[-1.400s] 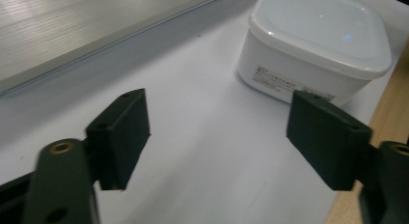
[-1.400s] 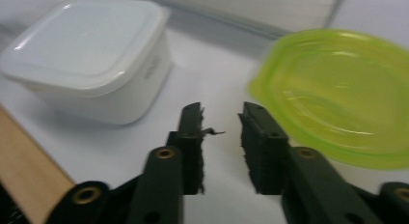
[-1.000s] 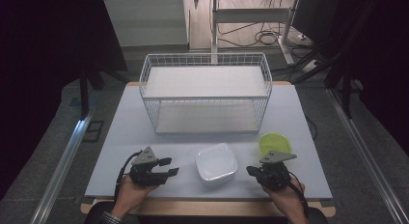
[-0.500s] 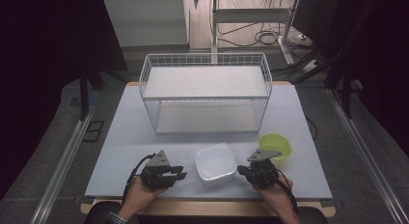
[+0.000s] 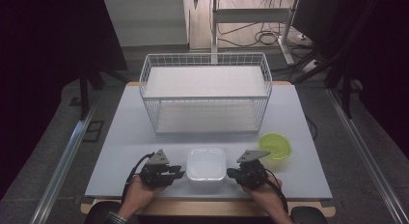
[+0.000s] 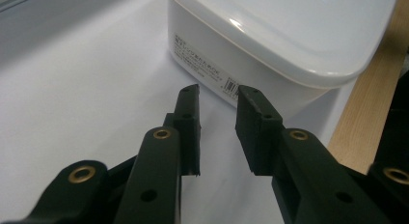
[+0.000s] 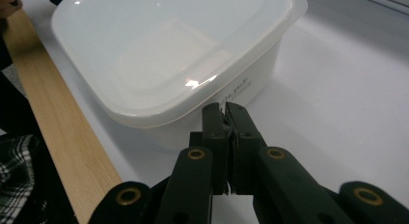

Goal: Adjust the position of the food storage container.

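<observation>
A white lidded box [image 5: 206,164] stood on the tabletop [image 5: 125,137] at the near edge, at about six o'clock from the wire basket [image 5: 205,96]. The left hand-held gripper [image 5: 174,174] was at nine o'clock of the box and the right hand-held gripper [image 5: 233,174] at three o'clock, both pointing inward at its sides. In the left gripper view the jaws had just been closing, but a small gap remained between them, nothing was inside it, and the tips [image 6: 219,96] stood just before the labelled wall of the box [image 6: 289,45]. In the right gripper view the jaws were clenched together on nothing, with the tips [image 7: 225,110] just beside the box [image 7: 169,55], under the rim of its lid. A green bowl [image 5: 276,146] lay at two o'clock from the right hand.

The step in hand seemed to be the approach to the box from both sides. The next move probably called for pressing both closed tips against opposite walls, at equal height, so the box could be lifted or pushed without tilting.
</observation>
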Demonstrator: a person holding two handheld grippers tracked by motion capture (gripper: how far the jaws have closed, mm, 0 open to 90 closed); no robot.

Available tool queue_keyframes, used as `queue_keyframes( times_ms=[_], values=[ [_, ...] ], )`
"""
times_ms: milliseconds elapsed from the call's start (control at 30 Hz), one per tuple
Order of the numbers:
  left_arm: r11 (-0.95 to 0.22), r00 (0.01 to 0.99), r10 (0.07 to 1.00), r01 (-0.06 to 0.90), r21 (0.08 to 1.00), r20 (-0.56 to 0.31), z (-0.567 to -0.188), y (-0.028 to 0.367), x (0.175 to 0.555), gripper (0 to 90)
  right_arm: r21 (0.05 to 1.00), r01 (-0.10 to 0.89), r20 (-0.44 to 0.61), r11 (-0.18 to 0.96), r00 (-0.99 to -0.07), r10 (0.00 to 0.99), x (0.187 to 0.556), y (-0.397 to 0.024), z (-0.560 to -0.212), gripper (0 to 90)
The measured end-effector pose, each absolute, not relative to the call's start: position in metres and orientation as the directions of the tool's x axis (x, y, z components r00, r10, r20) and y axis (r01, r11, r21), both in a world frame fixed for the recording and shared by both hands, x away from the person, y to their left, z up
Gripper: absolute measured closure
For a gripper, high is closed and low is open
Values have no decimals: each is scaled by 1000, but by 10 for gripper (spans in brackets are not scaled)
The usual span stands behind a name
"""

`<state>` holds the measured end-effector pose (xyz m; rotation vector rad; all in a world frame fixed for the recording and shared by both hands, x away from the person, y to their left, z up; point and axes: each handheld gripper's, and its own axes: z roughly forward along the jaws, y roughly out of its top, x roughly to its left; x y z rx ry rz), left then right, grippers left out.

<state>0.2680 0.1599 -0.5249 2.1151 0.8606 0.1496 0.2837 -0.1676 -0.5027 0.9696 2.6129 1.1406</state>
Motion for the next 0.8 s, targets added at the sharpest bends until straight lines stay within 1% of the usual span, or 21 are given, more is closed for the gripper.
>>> queue_keyframes(
  times_ms=[133, 167, 200, 233, 267, 300, 333, 367, 400, 433, 467, 500, 533, 600, 633, 667, 800],
  values=[
    [-425, 755, 633, 523, 739, -170, -524, 163, 267, 702, 698, 506, 126, 508, -784, 607, 284, -168, -502, 842],
    [-419, 749, 643, 522, 743, -164, -523, 167, 267, 672, 702, 503, 118, 504, -781, 614, 284, -171, -501, 807],
    [-419, 749, 643, 522, 743, -164, -523, 167, 267, 645, 702, 503, 118, 504, -781, 614, 284, -171, -501, 807],
    [-407, 739, 654, 523, 749, -161, -522, 172, 267, 614, 710, 500, 113, 496, -776, 621, 285, -174, -499, 759],
    [-407, 739, 654, 523, 749, -161, -522, 172, 267, 588, 710, 500, 113, 496, -776, 621, 285, -174, -499, 759],
    [-398, 734, 660, 522, 754, -160, -521, 174, 267, 588, 713, 497, 109, 495, -776, 622, 285, -176, -499, 728],
    [-391, 730, 665, 521, 759, -159, -520, 176, 267, 554, 717, 491, 105, 494, -777, 620, 285, -177, -498, 691],
    [-382, 725, 670, 519, 765, -157, -520, 177, 267, 483, 723, 481, 93, 496, -779, 620, 285, -179, -497, 623],
    [-371, 718, 680, 513, 774, -150, -519, 180, 267, 437, 725, 473, 82, 501, -781, 619, 285, -180, -497, 589],
    [-371, 718, 680, 513, 774, -150, -519, 180, 267, 391, 725, 473, 82, 501, -781, 619, 285, -180, -497, 589],
    [-361, 714, 684, 510, 780, -150, -519, 181, 266, 357, 730, 466, 76, 500, -782, 618, 285, -182, -496, 527],
    [-361, 714, 684, 510, 780, -150, -519, 181, 266, 329, 730, 466, 76, 500, -782, 618, 285, -182, -496, 527],
    [-358, 711, 687, 511, 782, -150, -518, 181, 266, 329, 732, 462, 73, 501, -784, 616, 285, -183, -496, 493],
    [-349, 703, 694, 514, 784, -153, -518, 182, 266, 260, 739, 448, 61, 503, -788, 613, 285, -185, -496, 422],
    [-347, 701, 697, 515, 784, -152, -518, 182, 267, 198, 745, 439, 55, 502, -790, 610, 286, -188, -497, 349],
    [-348, 699, 699, 516, 783, -150, -518, 182, 267, 198, 745, 439, 55, 502, -790, 610, 286, -188, -497, 349],
    [-361, 703, 697, 514, 778, -141, -520, 181, 267, 128, 754, 442, 53, 487, -779, 625, 288, -195, -500, 241]
  ],
)
